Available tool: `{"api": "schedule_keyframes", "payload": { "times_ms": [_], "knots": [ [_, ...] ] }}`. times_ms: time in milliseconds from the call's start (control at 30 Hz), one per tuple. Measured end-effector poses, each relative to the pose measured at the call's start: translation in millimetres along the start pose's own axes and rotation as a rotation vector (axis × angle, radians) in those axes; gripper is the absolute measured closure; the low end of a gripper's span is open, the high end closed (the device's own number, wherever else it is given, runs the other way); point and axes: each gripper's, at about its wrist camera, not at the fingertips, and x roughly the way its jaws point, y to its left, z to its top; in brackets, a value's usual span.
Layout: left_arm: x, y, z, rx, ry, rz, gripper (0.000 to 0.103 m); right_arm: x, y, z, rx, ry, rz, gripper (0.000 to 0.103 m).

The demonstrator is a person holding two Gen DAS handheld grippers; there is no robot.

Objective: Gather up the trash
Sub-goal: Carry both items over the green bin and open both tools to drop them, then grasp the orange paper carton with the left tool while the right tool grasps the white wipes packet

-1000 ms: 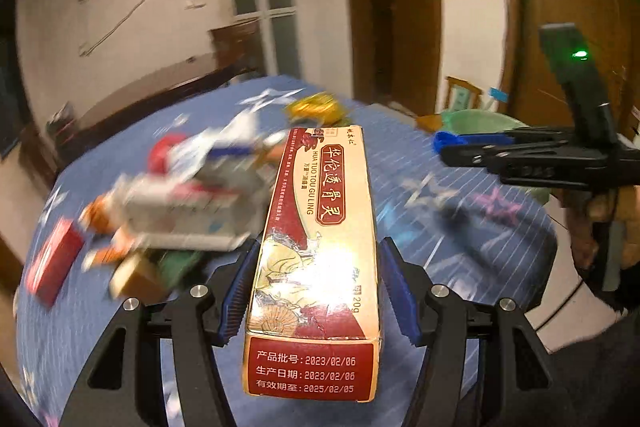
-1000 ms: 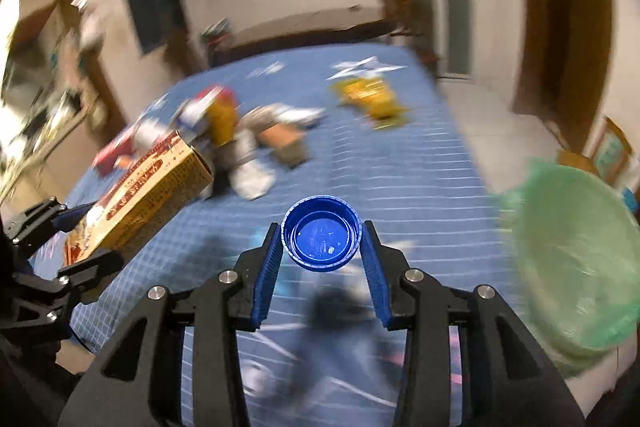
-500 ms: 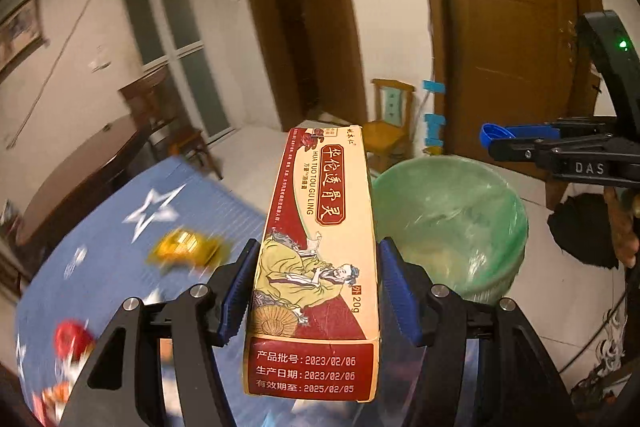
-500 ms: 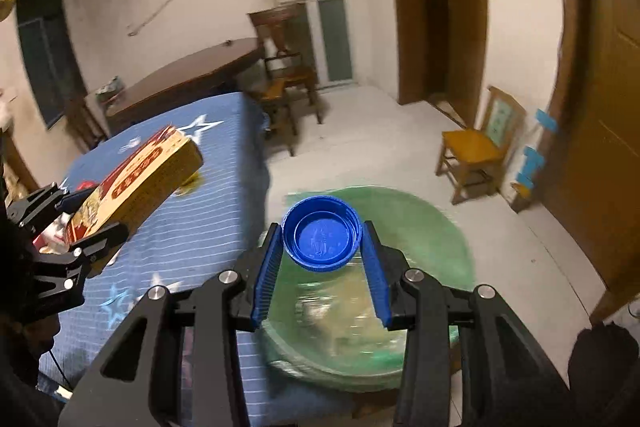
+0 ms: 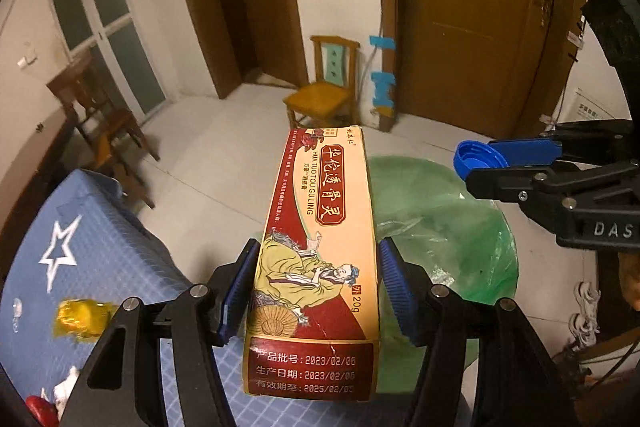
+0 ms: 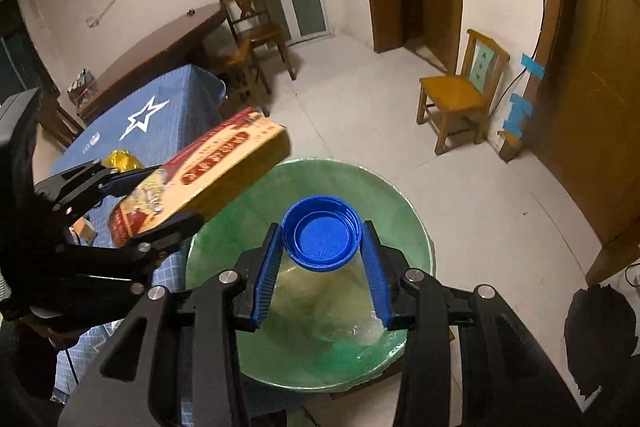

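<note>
My left gripper is shut on a long red and cream medicine box with Chinese print. The box reaches out over the near rim of a bin lined with a green bag. My right gripper is shut on a blue bottle cap and holds it over the open green-lined bin. The box and the left gripper show at the left of the right wrist view. The cap shows at the right of the left wrist view.
A table with a blue star-patterned cloth stands left of the bin, with a yellow wrapper and other trash on it. A small yellow chair and a wooden door are beyond the bin. A dark chair stands behind the table.
Both grippers swung from over the table to over the green bin, each keeping its hold. The trash pile on the cloth has left the view.
</note>
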Motion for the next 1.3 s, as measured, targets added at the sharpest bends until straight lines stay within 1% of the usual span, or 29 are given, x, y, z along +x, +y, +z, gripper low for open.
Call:
{"api": "schedule_keyframes", "payload": {
  "times_ms": [67, 200, 333, 367, 400, 433, 467, 533, 600, 800, 867, 967, 1033, 1167, 1300],
  "knots": [
    [8, -1, -1, 0.004, 0.015, -0.012, 0.041, 3, 0, -4, -0.001, 0.012, 0.001, 0.065],
    [20, -3, -3, 0.01, 0.03, -0.009, 0.041, 9, -2, -6, 0.001, 0.031, -0.003, 0.065],
    [23, -2, -4, 0.02, 0.024, -0.017, 0.04, 15, -1, -9, -0.013, 0.045, 0.0, 0.064],
    [25, -2, -5, 0.02, 0.027, -0.021, 0.039, 16, -1, -9, -0.023, 0.049, -0.008, 0.058],
    [29, -1, -3, 0.011, 0.043, -0.013, 0.028, 16, -1, -10, -0.021, 0.045, -0.03, 0.049],
    [28, 5, -5, 0.002, 0.049, -0.005, 0.023, 14, -1, -10, -0.016, 0.027, -0.034, 0.035],
    [29, 6, -4, -0.008, 0.041, 0.0, 0.022, 12, -1, -10, -0.015, 0.024, -0.025, 0.035],
    [27, 8, -3, -0.013, 0.029, 0.004, 0.022, 10, -2, -10, -0.006, 0.019, -0.024, 0.035],
    [24, 8, -5, -0.015, 0.016, 0.024, 0.022, 8, -3, -11, -0.007, 0.014, -0.029, 0.035],
    [-6, 18, -28, -0.055, -0.02, 0.049, 0.021, 1, 1, -15, -0.01, -0.013, -0.029, 0.035],
    [-15, 25, -40, -0.081, -0.032, 0.073, 0.021, 1, 5, -15, -0.011, -0.021, -0.018, 0.035],
    [-28, 31, -56, -0.11, -0.036, 0.098, 0.02, 0, 19, -16, -0.032, -0.045, -0.018, 0.035],
    [-40, 37, -69, -0.126, -0.04, 0.116, 0.02, -3, 30, -16, -0.043, -0.066, -0.003, 0.035],
    [-62, 46, -93, -0.157, -0.061, 0.149, 0.019, -12, 63, -19, -0.108, -0.13, 0.018, 0.035],
    [-88, 58, -120, -0.201, -0.081, 0.169, 0.018, -15, 97, -23, -0.169, -0.172, 0.049, 0.035]
  ]
}}
